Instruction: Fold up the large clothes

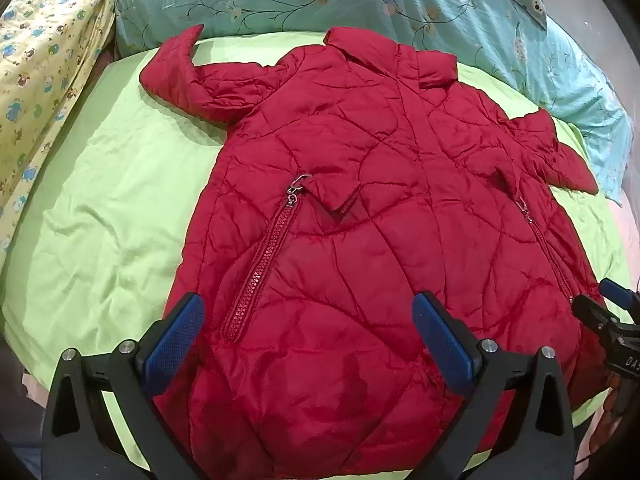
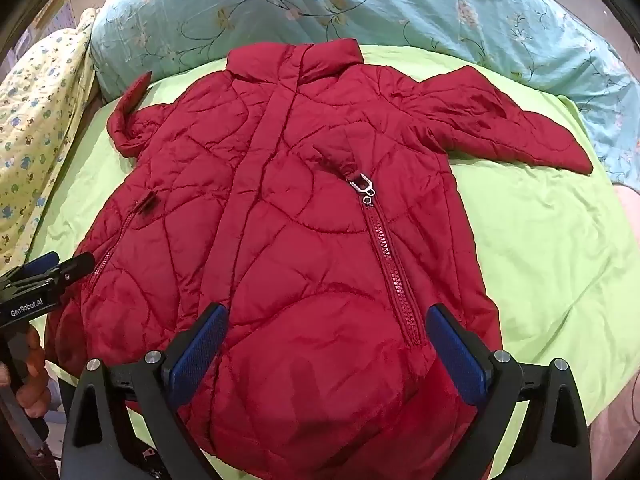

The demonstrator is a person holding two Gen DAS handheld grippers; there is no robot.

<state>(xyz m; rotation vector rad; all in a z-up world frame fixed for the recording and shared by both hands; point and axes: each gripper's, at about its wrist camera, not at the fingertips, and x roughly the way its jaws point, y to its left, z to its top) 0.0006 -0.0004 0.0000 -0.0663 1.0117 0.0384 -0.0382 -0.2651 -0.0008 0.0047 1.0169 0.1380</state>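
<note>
Red quilted jacket [image 1: 360, 208], spread front-up on green sheet [image 1: 108, 208] just ahead of left gripper [image 1: 308, 332] and right gripper [image 2: 322, 344], both spread wide and empty; likely light, puffy, slippery-shelled, springy when folded; best pinched at hem corners or cuffs.

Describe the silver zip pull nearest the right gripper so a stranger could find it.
Start at the red quilted jacket spread on the green sheet. Follow the slanted pocket zip up to the silver pull at its top; the other pocket's pull lies across the front placket.
</note>
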